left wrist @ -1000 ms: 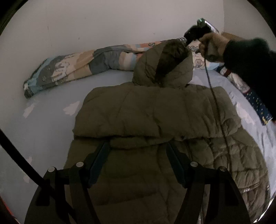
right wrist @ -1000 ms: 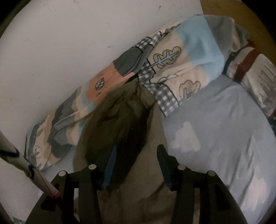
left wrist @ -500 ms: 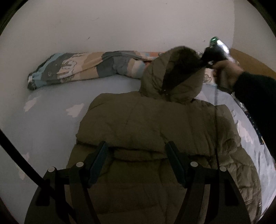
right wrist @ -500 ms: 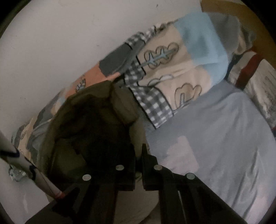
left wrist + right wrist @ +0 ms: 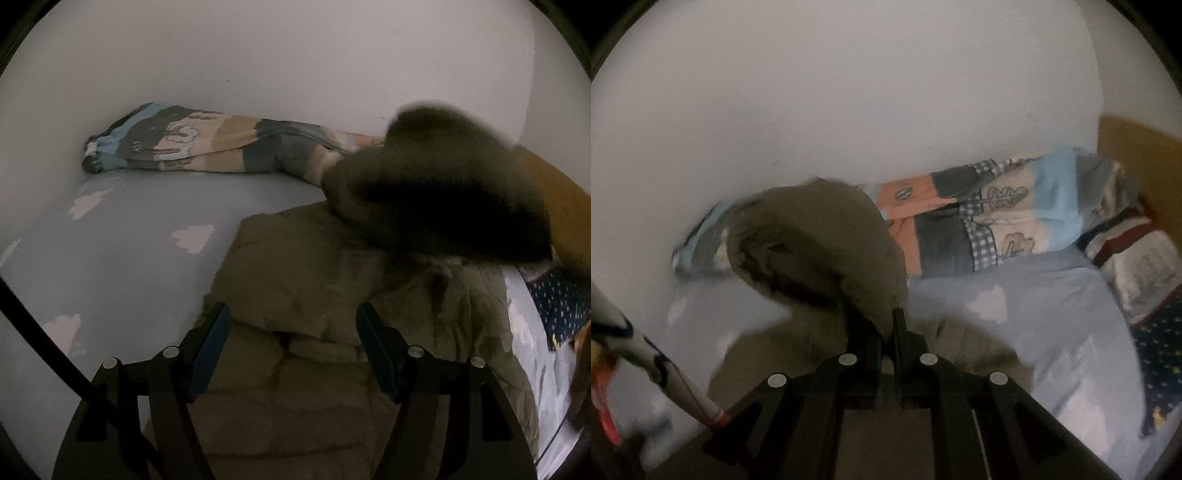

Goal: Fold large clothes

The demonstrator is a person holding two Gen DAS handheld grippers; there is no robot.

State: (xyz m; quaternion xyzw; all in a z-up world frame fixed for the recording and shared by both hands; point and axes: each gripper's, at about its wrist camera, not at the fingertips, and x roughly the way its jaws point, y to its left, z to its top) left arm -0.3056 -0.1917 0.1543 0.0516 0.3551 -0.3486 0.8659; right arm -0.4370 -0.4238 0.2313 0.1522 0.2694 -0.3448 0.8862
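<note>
Right hand-held gripper (image 5: 889, 332): we see its jaws brought fully together on the rim of the hood (image 5: 820, 240), the olive fabric pinched between the pads and lifted clear of the bed (image 5: 1052, 314). Left hand-held gripper (image 5: 293, 328): its jaws stand apart, roughly half-way, with nothing between them; it hovers over the padded jacket (image 5: 314, 280) without touching it, as far as we can tell.

The jacket lies spread on the pale blue sheet of the bed, its body flat below the left hand-held gripper and its hood raised and blurred at the right of the left wrist view. A rolled patterned quilt (image 5: 207, 144) lies against the wall beyond it, apart from the jacket body.

We judge the garment to be soft, bulky and light for its volume: quilted filling that compresses under the pads and springs back, with a smooth shell likely to slide. A thin pinch of shell alone may slip, so we would take hold at a seam, the hood rim, the hem or a cuff, where the layers are thicker. The fur-like trim looks a poor hold, since it may shed or pull through the pads.
</note>
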